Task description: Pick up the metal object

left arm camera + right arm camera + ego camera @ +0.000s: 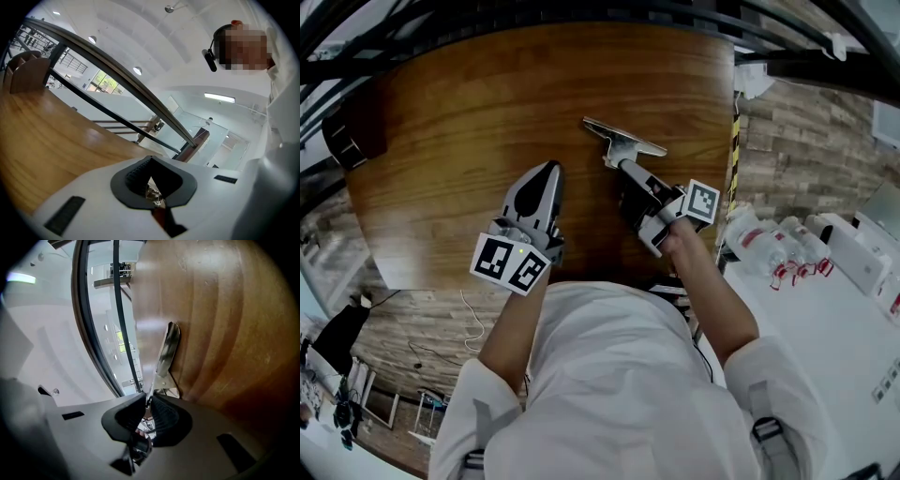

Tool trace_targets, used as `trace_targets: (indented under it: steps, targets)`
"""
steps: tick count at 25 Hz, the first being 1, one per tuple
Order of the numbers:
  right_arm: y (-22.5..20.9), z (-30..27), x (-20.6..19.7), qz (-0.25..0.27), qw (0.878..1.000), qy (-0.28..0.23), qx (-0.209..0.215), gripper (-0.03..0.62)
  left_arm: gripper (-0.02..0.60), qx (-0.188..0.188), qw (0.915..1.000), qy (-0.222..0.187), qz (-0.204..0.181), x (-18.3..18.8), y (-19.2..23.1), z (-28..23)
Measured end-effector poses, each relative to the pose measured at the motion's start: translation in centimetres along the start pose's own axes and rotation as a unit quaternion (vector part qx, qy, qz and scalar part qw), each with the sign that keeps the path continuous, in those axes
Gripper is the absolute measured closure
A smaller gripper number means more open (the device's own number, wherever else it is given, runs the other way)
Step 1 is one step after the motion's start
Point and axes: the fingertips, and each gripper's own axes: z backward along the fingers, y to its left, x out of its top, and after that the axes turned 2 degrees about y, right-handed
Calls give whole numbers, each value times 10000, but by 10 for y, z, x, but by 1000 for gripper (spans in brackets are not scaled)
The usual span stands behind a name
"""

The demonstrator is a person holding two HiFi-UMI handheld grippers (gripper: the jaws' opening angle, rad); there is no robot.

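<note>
Fingers of our right gripper [147, 399] clamp the near end of the metal object [623, 142], which lies on the wooden table [459, 122]. Our left gripper [546, 176] is closed and empty. We should squeeze firmly and lift level. Its long axis points away from us, with the wide blade farthest.

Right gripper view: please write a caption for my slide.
Right gripper shut on the metal object, wooden table behind.

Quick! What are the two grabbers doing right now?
Left gripper: closed, empty.
Right gripper: closed on the thin end of the flat silver metal object.
</note>
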Motion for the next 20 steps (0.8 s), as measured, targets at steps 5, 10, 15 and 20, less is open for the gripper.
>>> trace_targets:
  steps: [5,10,15,20]
  targets:
    - [8,-1,-2,12,10000,11,76,560,569,-38,10000,-34,11,3,-1,2]
    - [17,0,-6,112,9999,-1,3,562,569,-91,9999,-127,29,11,-4,5]
    - [28,5,-18,470,9988,104,-2,566,569,-122,9997,-214,10,19,-6,14]
    - [37,11,-30,696,9975,147,6,566,569,-109,9995,-311,14,23,-6,26]
